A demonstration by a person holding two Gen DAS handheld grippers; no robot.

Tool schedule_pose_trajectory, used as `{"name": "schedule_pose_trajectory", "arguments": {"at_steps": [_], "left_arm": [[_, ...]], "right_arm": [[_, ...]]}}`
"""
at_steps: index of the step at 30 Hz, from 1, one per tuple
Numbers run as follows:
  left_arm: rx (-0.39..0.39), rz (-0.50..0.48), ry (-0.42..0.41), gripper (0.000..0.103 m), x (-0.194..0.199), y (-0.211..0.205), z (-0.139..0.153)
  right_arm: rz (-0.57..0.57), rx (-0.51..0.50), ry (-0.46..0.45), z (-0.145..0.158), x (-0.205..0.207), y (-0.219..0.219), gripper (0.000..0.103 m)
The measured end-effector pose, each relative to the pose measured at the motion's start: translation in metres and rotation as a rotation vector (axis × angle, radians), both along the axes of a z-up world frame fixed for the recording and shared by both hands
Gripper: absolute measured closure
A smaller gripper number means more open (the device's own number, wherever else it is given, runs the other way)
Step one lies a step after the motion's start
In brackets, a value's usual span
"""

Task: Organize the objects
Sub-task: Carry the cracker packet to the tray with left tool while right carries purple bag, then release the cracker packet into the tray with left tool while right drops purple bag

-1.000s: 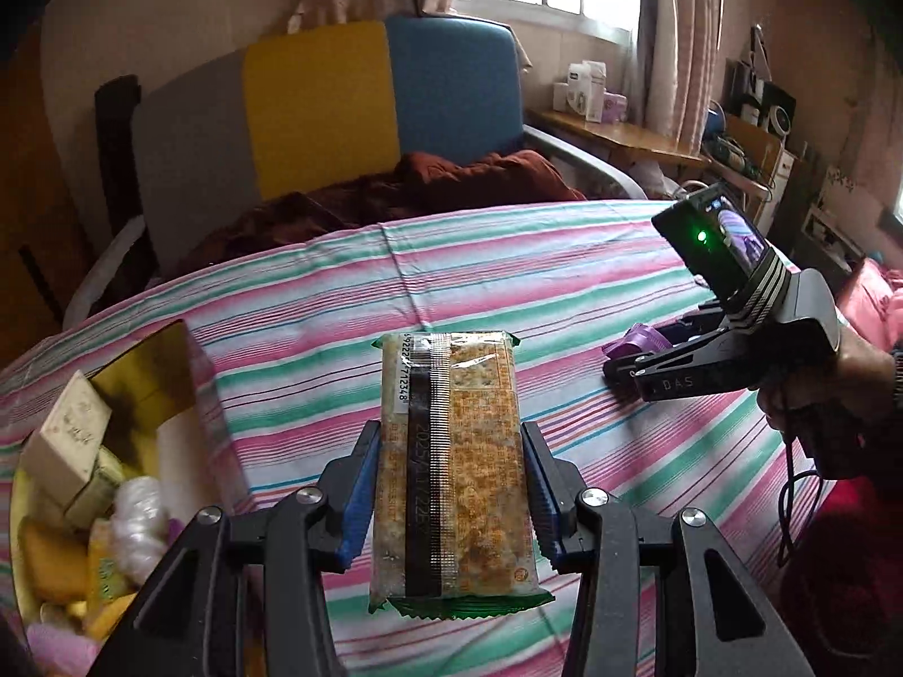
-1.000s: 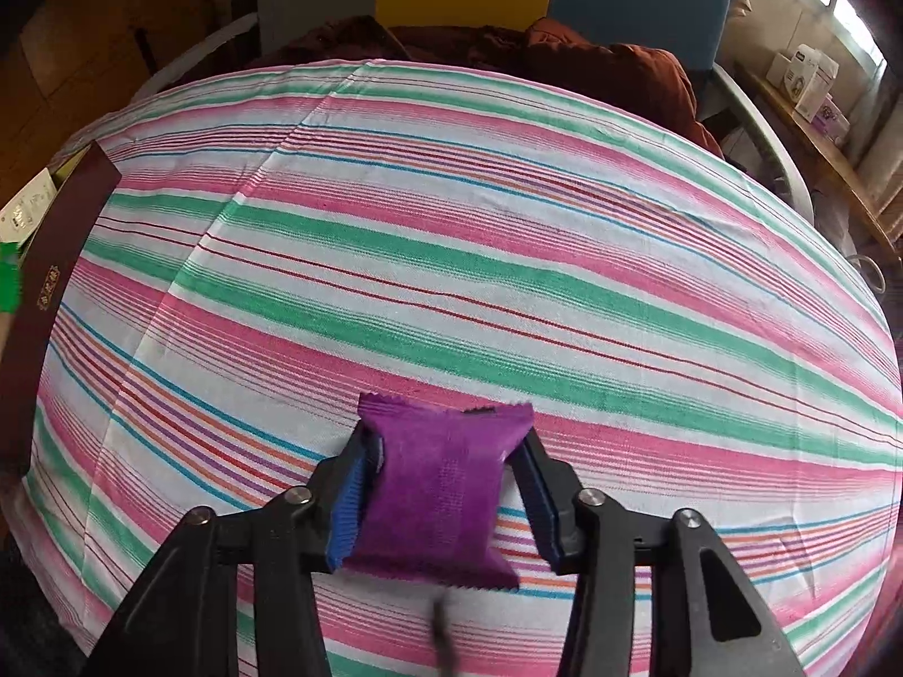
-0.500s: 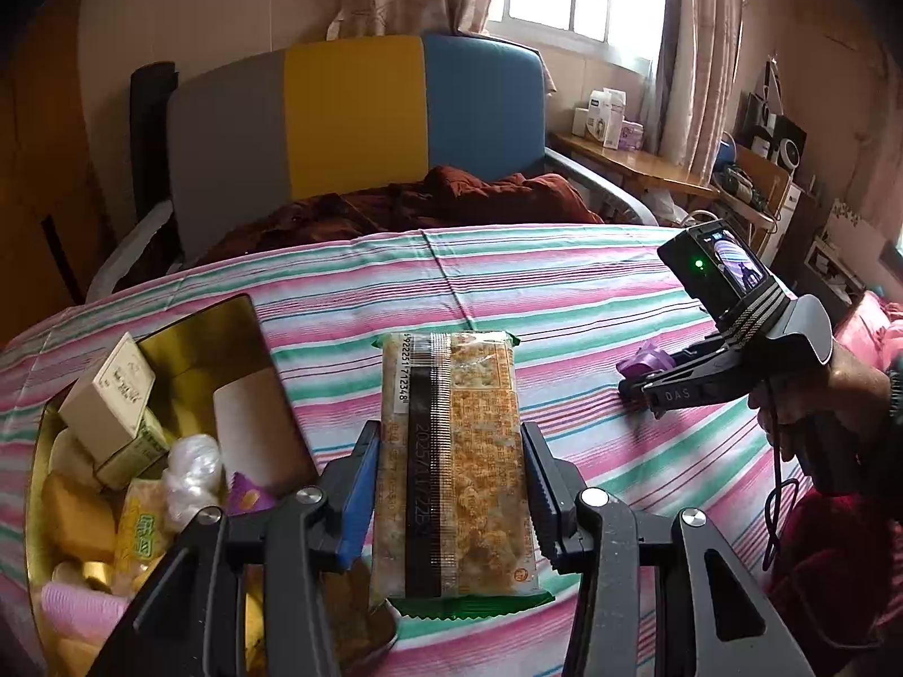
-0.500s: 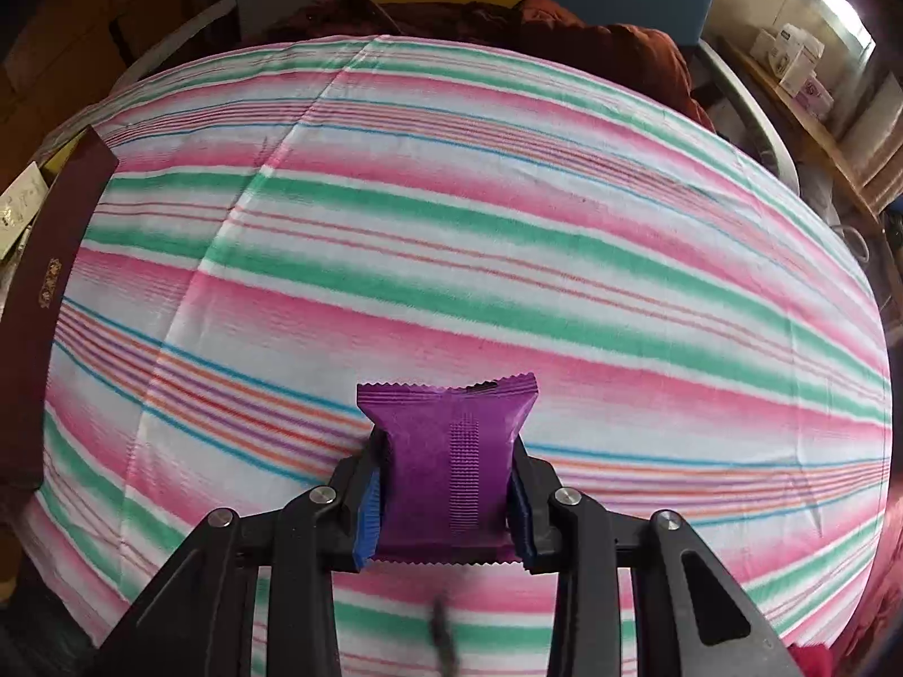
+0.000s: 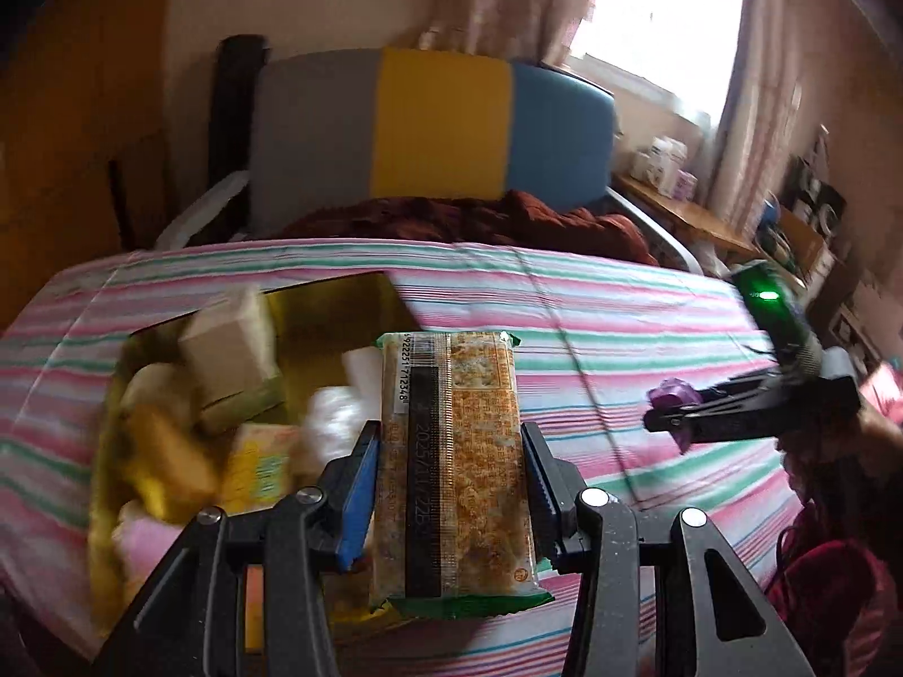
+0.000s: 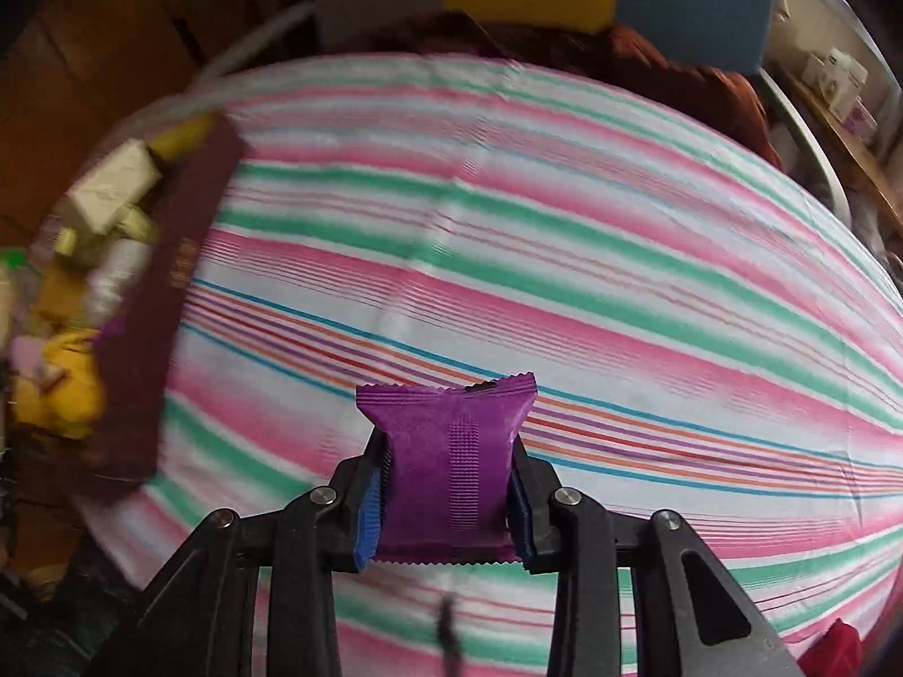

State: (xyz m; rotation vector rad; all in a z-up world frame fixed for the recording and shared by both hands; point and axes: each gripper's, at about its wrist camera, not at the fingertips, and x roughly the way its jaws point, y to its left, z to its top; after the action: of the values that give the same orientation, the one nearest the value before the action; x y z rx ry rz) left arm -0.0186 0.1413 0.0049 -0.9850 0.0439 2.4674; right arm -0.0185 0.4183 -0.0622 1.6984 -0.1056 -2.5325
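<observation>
My left gripper is shut on a long clear cracker packet with a green end and holds it above the near right edge of a gold box. The box holds several wrapped snacks and a small beige carton. My right gripper is shut on a purple snack packet, held over the striped tablecloth. It also shows in the left wrist view, at the right. The box shows at the left in the right wrist view, with its dark red outer wall.
A chair with grey, yellow and blue panels stands behind the table, with a dark red blanket on it. A wooden shelf with small boxes runs under the window at the right.
My left gripper has moved left with the cracker packet, from over the cloth to over the box. My right gripper has shut tighter on the purple packet and swung left, bringing the box into view.
</observation>
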Motion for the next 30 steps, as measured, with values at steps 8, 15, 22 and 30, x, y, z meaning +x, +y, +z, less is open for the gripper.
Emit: {"name": "schedule_pose_trajectory", "arguments": {"at_steps": [8, 15, 22, 30], "left_arm": [[0.04, 0.195, -0.04, 0.056, -0.008, -0.087, -0.007], [0.081, 0.238, -0.082, 0.056, -0.022, -0.105, -0.015], [0.081, 0.244, -0.096, 0.055, -0.048, -0.09, -0.019], [0.059, 0.255, -0.094, 0.045, -0.062, -0.086, -0.027]], "right_arm": [[0.185, -0.151, 0.142, 0.06, 0.011, -0.113, 0.068], [0.221, -0.214, 0.188, 0.065, -0.029, -0.172, 0.068], [0.179, -0.241, 0.168, 0.063, -0.071, -0.194, 0.065], [0.153, -0.227, 0.127, 0.044, -0.086, -0.204, 0.059]]}}
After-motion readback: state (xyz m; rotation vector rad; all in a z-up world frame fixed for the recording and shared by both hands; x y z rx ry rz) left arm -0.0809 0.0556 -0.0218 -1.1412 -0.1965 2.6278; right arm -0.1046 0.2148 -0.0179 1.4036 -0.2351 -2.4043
